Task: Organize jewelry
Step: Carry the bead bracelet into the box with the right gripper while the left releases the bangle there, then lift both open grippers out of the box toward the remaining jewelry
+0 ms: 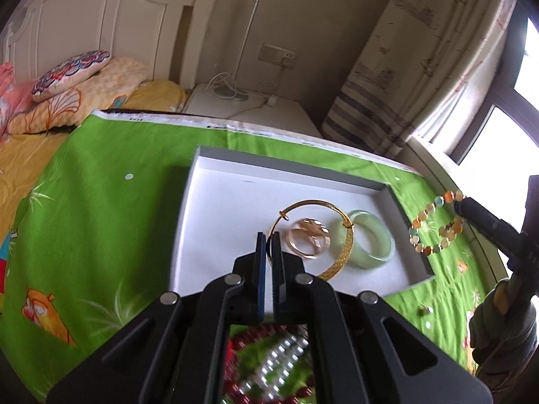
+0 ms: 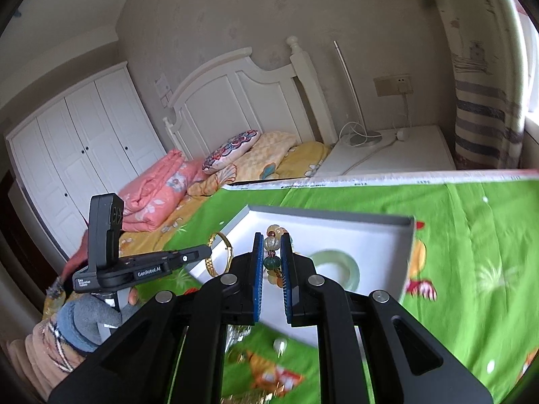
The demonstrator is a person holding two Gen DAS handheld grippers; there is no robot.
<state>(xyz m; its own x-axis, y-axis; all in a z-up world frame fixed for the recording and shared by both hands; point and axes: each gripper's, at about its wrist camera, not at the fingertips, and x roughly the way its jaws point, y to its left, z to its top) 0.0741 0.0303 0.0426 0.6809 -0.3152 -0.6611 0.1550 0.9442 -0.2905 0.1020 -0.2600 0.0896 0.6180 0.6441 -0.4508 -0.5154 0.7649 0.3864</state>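
With jade bangle (image 1: 372, 239) and rose-gold rings (image 1: 307, 237) boxed, left hand-held gripper (image 1: 268, 240) grips gold bangle (image 1: 340, 235), right hand-held gripper (image 2: 272, 245) clamps beaded bracelet (image 1: 436, 224); worktop pieces remain.

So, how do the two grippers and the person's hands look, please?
Both grippers, left gripper and right gripper, are black plastic with silver pivot bolts and blue finger pads. The left one carries white "GenRobot.AI" lettering. A grey-blue glove covers the left hand.
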